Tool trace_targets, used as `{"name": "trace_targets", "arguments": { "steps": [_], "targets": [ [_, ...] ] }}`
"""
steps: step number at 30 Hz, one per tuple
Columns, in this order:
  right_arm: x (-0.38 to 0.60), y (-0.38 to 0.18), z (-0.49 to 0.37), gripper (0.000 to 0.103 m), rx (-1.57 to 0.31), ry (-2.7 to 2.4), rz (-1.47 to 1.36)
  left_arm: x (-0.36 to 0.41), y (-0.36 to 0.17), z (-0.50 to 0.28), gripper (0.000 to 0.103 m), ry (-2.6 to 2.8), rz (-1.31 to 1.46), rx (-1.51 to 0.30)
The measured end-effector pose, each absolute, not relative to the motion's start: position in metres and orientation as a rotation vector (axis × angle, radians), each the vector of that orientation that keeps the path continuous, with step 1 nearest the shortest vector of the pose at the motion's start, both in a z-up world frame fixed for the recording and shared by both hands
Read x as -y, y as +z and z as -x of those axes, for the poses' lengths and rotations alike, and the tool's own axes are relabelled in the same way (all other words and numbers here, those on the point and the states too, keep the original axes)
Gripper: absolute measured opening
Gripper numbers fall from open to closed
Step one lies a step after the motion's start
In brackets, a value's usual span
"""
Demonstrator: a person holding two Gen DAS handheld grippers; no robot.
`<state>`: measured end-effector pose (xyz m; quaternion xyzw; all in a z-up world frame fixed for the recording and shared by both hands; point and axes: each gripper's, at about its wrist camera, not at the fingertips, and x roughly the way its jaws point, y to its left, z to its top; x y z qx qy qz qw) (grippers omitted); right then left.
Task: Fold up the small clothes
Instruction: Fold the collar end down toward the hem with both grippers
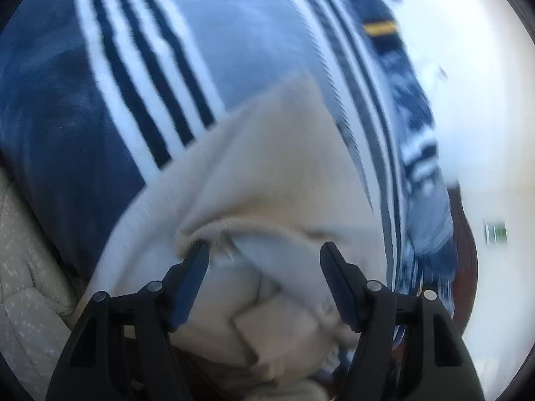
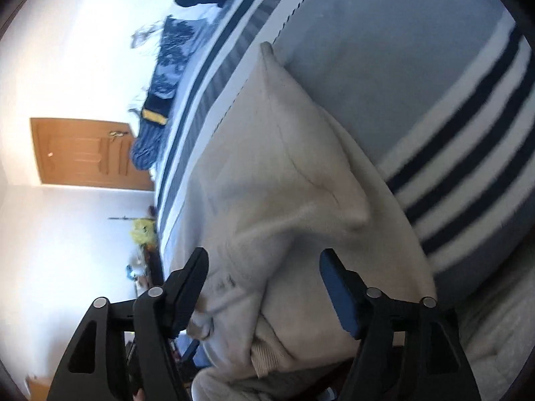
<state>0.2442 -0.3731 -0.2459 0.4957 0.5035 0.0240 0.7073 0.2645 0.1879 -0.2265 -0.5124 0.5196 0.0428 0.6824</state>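
Striped blue bedspread (image 1: 140,77), folded beige garment (image 1: 267,167), no readable writing, both jaws wide open, gripping nothing.

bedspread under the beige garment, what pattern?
Grey-blue bedspread with navy and white stripes, under the beige fleece garment; clearest in the left wrist view.

one cream garment (image 1: 267,153), one striped blanket (image 1: 140,77), two claws (image 1: 264,254)

Beige garment (image 2: 284,173) soft matt fleece; striped blanket (image 1: 140,77) plush cloth.
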Motion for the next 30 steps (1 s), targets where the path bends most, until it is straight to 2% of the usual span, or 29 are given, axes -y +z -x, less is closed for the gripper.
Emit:
{"name": "trace_targets", "arguments": {
  "steps": [6,10,13,14,15,16,17,19,22,30],
  "targets": [
    [0.38,-0.265,-0.263,0.075,-1.212,-0.084,-1.206,-0.208,-0.223,-0.261,0.069,0.228,1.271,-1.105],
    [0.381,-0.27,-0.27,0.073,-1.236,-0.098,-1.185,-0.208,-0.244,-0.277,0.07,0.288,1.301,-1.228],
    [0.375,-0.273,-0.27,0.048,-1.265,-0.108,-1.143,-0.195,-0.249,-0.289,0.07,0.294,1.211,-1.308],
    [0.374,-0.273,-0.27,0.042,-1.269,-0.097,-1.122,-0.191,-0.247,-0.289,0.07,0.284,1.17,-1.314],
    [0.371,-0.271,-0.268,0.038,-1.272,-0.085,-1.088,-0.186,-0.243,-0.289,0.067,0.277,1.118,-1.316],
    [0.368,-0.269,-0.265,0.028,-1.277,-0.076,-1.043,-0.184,-0.238,-0.287,0.057,0.276,1.082,-1.311],
    [0.366,-0.268,-0.262,0.021,-1.28,-0.071,-1.018,-0.184,-0.236,-0.283,0.052,0.274,1.063,-1.306],
    [0.366,-0.265,-0.251,0.02,-1.273,-0.054,-0.968,-0.188,-0.237,-0.272,0.039,0.264,1.05,-1.294],
    [0.372,-0.265,-0.236,0.019,-1.259,-0.054,-0.92,-0.197,-0.249,-0.259,0.038,0.251,1.095,-1.291],
    [0.385,-0.282,-0.22,0.02,-1.205,-0.008,-1.063,-0.194,-0.251,-0.272,0.04,0.238,1.14,-1.295]
  ]
}}
